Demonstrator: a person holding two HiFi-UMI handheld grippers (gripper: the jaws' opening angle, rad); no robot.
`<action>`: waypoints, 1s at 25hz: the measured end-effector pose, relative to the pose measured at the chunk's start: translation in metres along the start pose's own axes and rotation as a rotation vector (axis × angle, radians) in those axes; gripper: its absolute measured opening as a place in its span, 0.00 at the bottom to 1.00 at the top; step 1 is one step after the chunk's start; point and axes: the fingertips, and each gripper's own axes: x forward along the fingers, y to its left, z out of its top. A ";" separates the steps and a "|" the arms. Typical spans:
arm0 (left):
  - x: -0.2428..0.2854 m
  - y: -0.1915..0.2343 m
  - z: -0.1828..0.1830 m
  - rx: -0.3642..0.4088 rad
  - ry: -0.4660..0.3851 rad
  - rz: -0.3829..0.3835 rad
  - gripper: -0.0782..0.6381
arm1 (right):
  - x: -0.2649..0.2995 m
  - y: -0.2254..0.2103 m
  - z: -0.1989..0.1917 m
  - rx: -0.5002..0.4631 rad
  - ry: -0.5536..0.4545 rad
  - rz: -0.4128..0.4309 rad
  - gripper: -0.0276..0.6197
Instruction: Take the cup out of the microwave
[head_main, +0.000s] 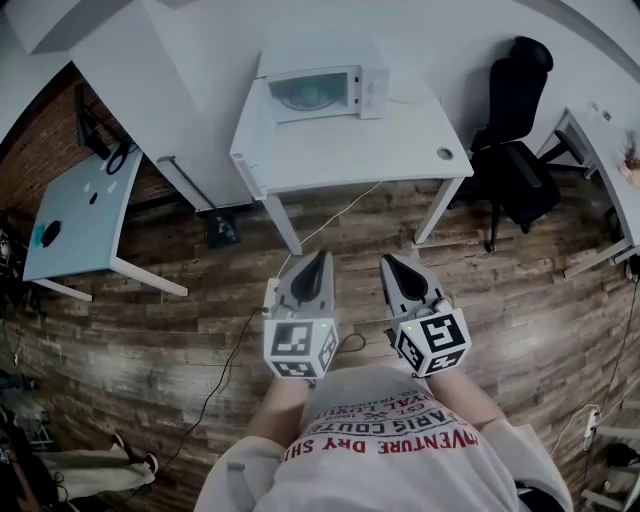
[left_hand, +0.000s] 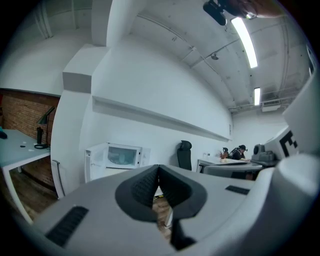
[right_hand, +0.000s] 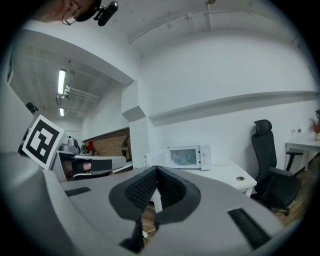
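Observation:
A white microwave (head_main: 320, 92) stands at the back of a white table (head_main: 350, 150), its door closed. Behind the door glass a dim greenish shape (head_main: 305, 95) shows; I cannot make it out as a cup. The same microwave (left_hand: 120, 156) appears far ahead in the left gripper view, and the microwave (right_hand: 187, 156) in the right gripper view. My left gripper (head_main: 318, 262) and right gripper (head_main: 392, 264) hang side by side over the wooden floor, well short of the table. Both have jaws pressed together with nothing between them, as the left gripper (left_hand: 158, 167) and right gripper (right_hand: 156, 170) show.
A black office chair (head_main: 515, 130) stands right of the table. A small round object (head_main: 445, 153) lies on the table's right corner. A second white table (head_main: 85, 215) is at the left and a desk (head_main: 600, 160) at the right. A cable (head_main: 330, 220) trails across the floor.

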 end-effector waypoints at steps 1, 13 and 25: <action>0.002 -0.002 -0.003 -0.015 0.001 0.012 0.12 | -0.003 -0.006 -0.002 0.001 0.006 0.001 0.06; 0.034 -0.013 -0.033 -0.054 0.042 0.052 0.12 | 0.001 -0.043 -0.032 0.044 0.055 0.026 0.06; 0.156 0.062 -0.016 -0.076 0.038 0.004 0.12 | 0.124 -0.086 -0.013 0.010 0.062 -0.026 0.06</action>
